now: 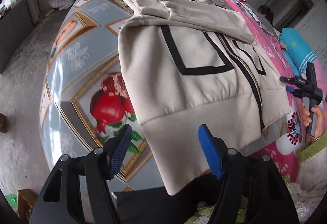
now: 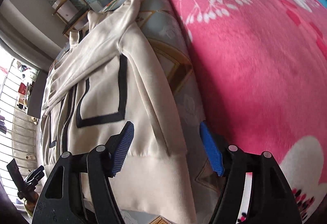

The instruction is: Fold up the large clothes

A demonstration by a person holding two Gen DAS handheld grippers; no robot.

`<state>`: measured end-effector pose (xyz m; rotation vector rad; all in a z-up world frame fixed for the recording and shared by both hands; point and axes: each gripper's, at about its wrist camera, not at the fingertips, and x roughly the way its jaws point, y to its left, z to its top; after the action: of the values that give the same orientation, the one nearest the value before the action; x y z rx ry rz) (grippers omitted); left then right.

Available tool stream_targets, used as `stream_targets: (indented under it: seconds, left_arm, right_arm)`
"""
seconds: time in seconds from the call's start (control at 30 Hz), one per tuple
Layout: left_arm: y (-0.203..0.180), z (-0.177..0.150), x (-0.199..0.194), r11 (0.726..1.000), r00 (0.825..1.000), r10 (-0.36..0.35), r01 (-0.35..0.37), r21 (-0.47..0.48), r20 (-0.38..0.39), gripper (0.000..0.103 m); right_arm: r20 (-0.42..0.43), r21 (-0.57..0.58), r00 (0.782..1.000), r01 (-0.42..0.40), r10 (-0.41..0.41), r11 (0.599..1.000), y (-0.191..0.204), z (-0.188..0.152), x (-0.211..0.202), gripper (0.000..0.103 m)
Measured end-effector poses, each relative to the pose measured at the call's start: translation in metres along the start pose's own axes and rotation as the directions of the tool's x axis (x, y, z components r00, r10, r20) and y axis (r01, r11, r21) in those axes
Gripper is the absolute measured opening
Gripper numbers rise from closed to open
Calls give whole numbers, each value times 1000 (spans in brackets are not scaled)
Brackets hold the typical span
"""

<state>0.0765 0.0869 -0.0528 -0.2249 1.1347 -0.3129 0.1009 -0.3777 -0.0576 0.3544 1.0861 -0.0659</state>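
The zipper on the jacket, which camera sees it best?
The left wrist view. There the zipper runs bare down the front of the cream jacket, with nothing covering it. In the right wrist view it is only a thin, slightly blurred strip squeezed toward the picture's left side.

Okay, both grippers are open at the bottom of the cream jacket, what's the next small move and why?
Probably lower both grippers onto the hem band and close. The jacket lies flat with sleeves folded across, the left gripper and right gripper stand open at opposite ends of its ribbed hem, gripping nothing.
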Motion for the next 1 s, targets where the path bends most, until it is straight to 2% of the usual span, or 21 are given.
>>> stream_targets:
  seconds: [0.1, 0.13, 0.27, 0.3, 0.4, 0.5, 0.63, 0.7, 0.73, 0.77, 0.8, 0.9, 1.0]
  left_arm:
    - [5, -15, 2, 998, 999, -39, 38, -53, -4, 66]
    - [5, -19, 0, 997, 999, -43, 44, -60, 17, 64]
    - [6, -26, -1, 995, 997, -77, 77, -70, 13, 50]
    - [6, -28, 0, 993, 996, -88, 88, -78, 7, 45]
    - [6, -33, 2, 989, 994, -112, 110, -102, -8, 39]
    - [5, -39, 5, 987, 993, -121, 119, -111, -14, 36]
    - [7, -39, 9, 983, 992, -123, 120, -136, -10, 36]
    - [9, -39, 9, 982, 992, -127, 124, -144, -7, 34]
    - [9, -40, 8, 982, 993, -119, 117, -146, -3, 31]
    - [9, -40, 7, 984, 994, -106, 106, -143, 5, 18]
    - [9, -40, 5, 985, 995, -98, 98, -141, 8, 12]
    - [10, -40, 2, 983, 994, -111, 113, -147, 22, 6]
    - [5, -37, -9, 987, 993, -104, 109, -116, 52, 5]
  right_arm:
    - [-25, 32, 1000, -14, 14, 999, -9, -22, 1, 65]
    - [-22, 36, 1000, -16, 17, 999, -10, -27, 0, 65]
    - [-7, 54, 999, -37, 37, 998, -15, -36, -3, 63]
    - [-4, 65, 999, -38, 39, 997, -17, -37, -4, 59]
    - [4, 93, 999, -53, 53, 994, -21, -45, -10, 48]
    - [2, 86, 997, -76, 76, 993, -18, -59, -19, 39]
    - [20, 84, 999, -49, 48, 995, -18, -73, -22, 36]
    - [35, 105, 998, -51, 47, 993, -21, -77, -22, 29]
    - [40, 109, 999, -41, 37, 993, -20, -77, -22, 27]
    - [43, 108, 999, -34, 30, 994, -20, -77, -22, 18]
    - [41, 105, 999, -36, 32, 994, -19, -79, -23, 12]
    - [53, 65, 999, -10, 6, 998, -6, -79, -25, 6]
    - [85, 26, 996, -8, 6, 1000, 10, -80, -36, 5]
